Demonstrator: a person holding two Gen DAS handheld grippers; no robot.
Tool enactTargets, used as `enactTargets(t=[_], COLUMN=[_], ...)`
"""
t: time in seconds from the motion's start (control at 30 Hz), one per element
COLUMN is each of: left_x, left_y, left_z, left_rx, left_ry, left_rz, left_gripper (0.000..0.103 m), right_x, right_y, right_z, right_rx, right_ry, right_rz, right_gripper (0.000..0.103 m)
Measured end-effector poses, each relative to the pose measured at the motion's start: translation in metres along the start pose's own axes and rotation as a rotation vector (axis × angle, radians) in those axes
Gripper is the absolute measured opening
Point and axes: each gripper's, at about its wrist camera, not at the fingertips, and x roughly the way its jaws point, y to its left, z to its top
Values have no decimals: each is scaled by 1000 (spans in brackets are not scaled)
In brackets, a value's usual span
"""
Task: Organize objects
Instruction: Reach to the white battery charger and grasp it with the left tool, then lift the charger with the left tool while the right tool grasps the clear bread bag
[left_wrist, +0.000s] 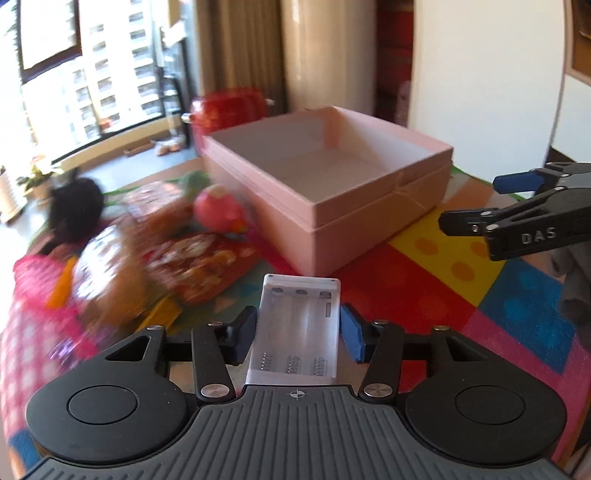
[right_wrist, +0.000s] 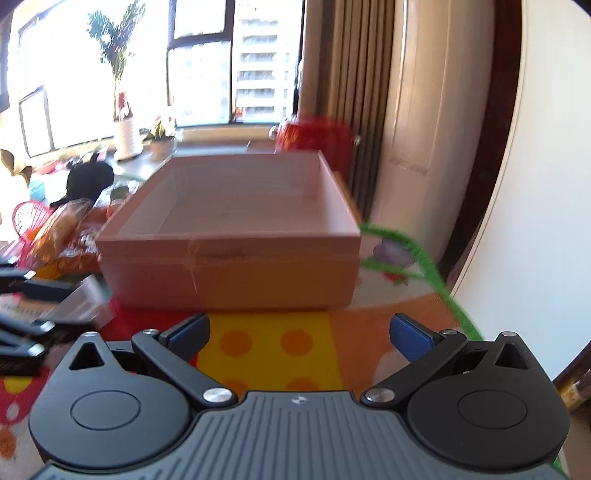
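My left gripper (left_wrist: 297, 334) is shut on a clear plastic battery case (left_wrist: 299, 325) and holds it above the colourful play mat, a little in front of an open, empty pink box (left_wrist: 369, 218). My right gripper (right_wrist: 299, 338) is open and empty, facing the near wall of the same box (right_wrist: 229, 273). The right gripper also shows at the right edge of the left wrist view (left_wrist: 480, 203). The left gripper with the case shows blurred at the left edge of the right wrist view (right_wrist: 48, 306).
Snack bags (left_wrist: 192, 262), a pink round toy (left_wrist: 218, 212), a black cap (left_wrist: 75, 212) and a pink basket (left_wrist: 40, 332) lie left of the box. A red suitcase (left_wrist: 229, 109) stands behind it. A white wall (right_wrist: 535, 184) is at the right.
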Motion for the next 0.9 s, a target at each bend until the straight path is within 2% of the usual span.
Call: enactTargets(t=[0.03,0.17,0.27,0.33,0.47,0.57,0.7,0.77,0.8,0.83,0.9], left_x=[-7,-44,-65,-75,-87,-96,-101,-103,-104,-105,-104], left_y=[3,34,62,81,105,110,119,116,114,111,106], left_z=[-3,-16,-25,-33,-48,-57,-62,-62,-62,-62,-60], left_rx=[-17,-159,-268,-321,-404,-436,-484,-482,-475,-469,-457], left_ry=[-6,-30,-58,-73,-87,-103,-116,-118,-118,-116,-109], left_rz=[22,163,287,340,361,355,349,348,343,333,313], left_gripper=[54,53,53,53,53,53,53,53,53,53,53], right_x=[1,2,1,0,18,51,97,118,121,120,108], right_y=[4,38,78,108,168,199,227,235,233,230,227], right_z=[3,19,34,46,80,103,107,101,97,97,98], right_rx=[-17,-88,-161,-216,-286,-258,-258,-279,-275,-263,-258], right_ry=[5,59,32,3,-40,23,107,165,184,197,220], right_rz=[15,180,264,319,407,433,391,378,392,416,455], right_gripper=[103,103,103,103,103,97,95,87,80,61,45])
